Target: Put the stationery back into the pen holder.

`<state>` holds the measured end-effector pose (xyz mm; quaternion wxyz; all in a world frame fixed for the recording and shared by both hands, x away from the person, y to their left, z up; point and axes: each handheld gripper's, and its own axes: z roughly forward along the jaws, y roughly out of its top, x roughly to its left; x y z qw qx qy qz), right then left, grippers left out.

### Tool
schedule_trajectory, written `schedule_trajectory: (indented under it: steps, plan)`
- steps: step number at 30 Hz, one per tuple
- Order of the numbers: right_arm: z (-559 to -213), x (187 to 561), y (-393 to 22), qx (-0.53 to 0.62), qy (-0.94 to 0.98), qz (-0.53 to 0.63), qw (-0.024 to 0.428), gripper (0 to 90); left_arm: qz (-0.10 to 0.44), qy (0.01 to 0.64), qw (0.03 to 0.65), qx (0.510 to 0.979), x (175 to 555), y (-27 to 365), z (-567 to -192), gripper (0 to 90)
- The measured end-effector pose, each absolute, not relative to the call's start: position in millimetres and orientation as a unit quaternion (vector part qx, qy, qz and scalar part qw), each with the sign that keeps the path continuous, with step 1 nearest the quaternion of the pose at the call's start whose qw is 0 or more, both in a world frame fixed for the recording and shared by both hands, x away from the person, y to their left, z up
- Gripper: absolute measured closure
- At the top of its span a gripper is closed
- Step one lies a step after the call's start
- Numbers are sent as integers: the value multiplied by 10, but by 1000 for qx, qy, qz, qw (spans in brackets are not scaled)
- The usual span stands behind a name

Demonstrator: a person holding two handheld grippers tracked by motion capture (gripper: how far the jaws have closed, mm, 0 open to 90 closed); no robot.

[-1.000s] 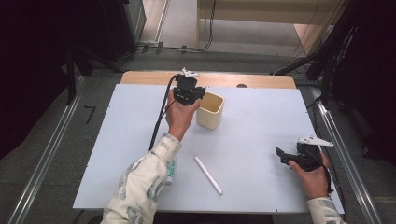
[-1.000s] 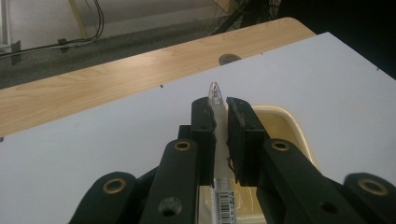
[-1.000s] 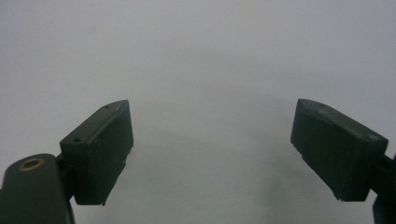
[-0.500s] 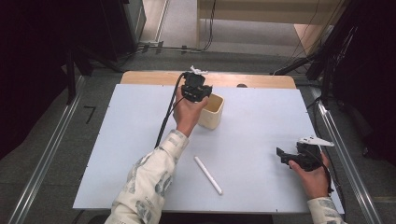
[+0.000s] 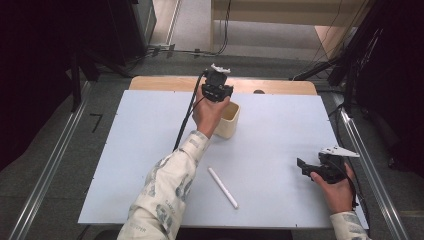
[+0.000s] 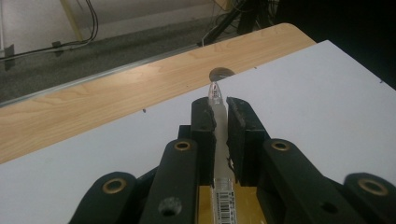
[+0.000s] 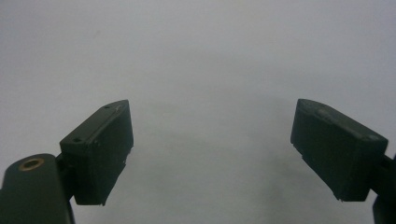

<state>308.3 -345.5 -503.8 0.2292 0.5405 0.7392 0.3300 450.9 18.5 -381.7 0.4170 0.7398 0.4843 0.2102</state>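
Roughly halfway, I'd judge: left gripper [image 5: 217,89] clamps a pen [image 6: 217,122] above the cup [image 5: 227,120] nr table's [image 5: 125,150] far edge; 2nd pen [image 5: 223,187] lies nr front edge, unpicked; right gripper [image 5: 320,167], jaws apart, holds nothing at right edge.

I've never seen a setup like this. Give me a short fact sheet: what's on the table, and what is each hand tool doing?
Surface: white board on a wooden table
Left gripper: jaws shut on a clear pen, held above a beige cup
Right gripper: jaws open, holding nothing, low over the board
Loose item: white pen lying on the board
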Motion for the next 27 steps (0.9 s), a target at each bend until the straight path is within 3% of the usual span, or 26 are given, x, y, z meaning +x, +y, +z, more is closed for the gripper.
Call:
schedule_trajectory:
  steps: [27]
  plan:
    - [-5044, 3077, -3463, 540, 740, 331, 228, 114, 210, 488, 422, 734, 4689, 63, -3854, 824]
